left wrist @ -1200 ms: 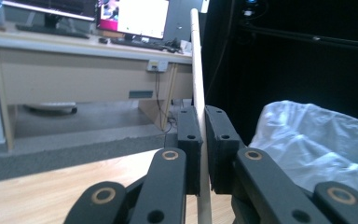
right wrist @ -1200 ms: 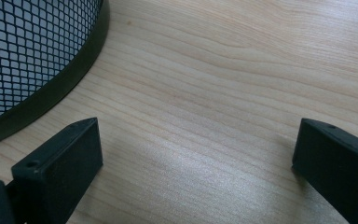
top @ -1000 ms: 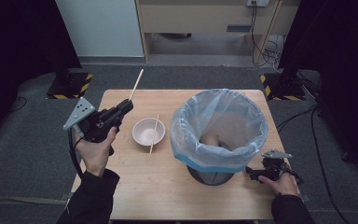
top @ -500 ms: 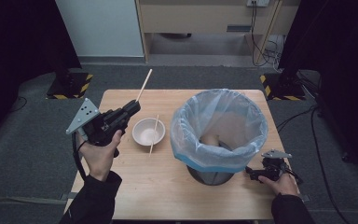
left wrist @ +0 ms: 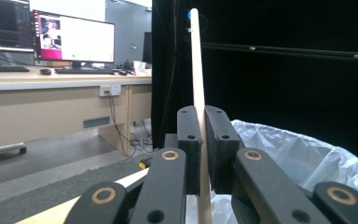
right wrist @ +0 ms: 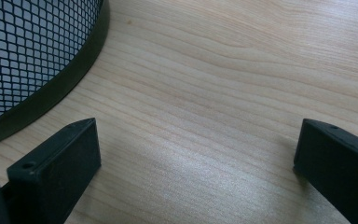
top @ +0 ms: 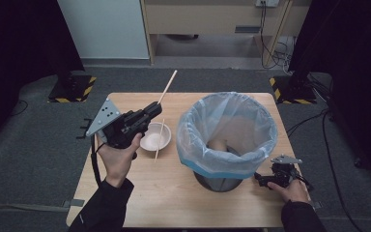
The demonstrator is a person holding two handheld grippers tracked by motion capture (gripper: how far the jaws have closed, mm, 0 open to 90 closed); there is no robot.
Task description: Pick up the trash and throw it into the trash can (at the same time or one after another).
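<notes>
My left gripper (top: pixel 153 108) is lifted above the table's left half and shut on a wooden chopstick (top: pixel 168 85), which sticks up and away past its jaws. In the left gripper view the chopstick (left wrist: pixel 197 70) stands clamped between the two pads (left wrist: pixel 189 135). A second chopstick (top: pixel 159 138) lies across a small white bowl (top: pixel 152 140) just below and right of that gripper. My right gripper (top: pixel 260 179) rests low on the table at the front right, beside the base of the mesh bin (right wrist: pixel 23 56), its jaws wide apart with bare wood between them.
A black mesh waste bin (top: pixel 221 180) lined with a pale blue bag (top: pixel 227 130) stands at the centre right of the wooden table (top: pixel 174 193); something tan lies inside it. Beyond the table are grey floor, a desk with monitors (left wrist: pixel 70 42) and black stands.
My left gripper has carried the chopstick to the right and slightly up, toward the bin. The right gripper has stayed still beside the bin's base.
</notes>
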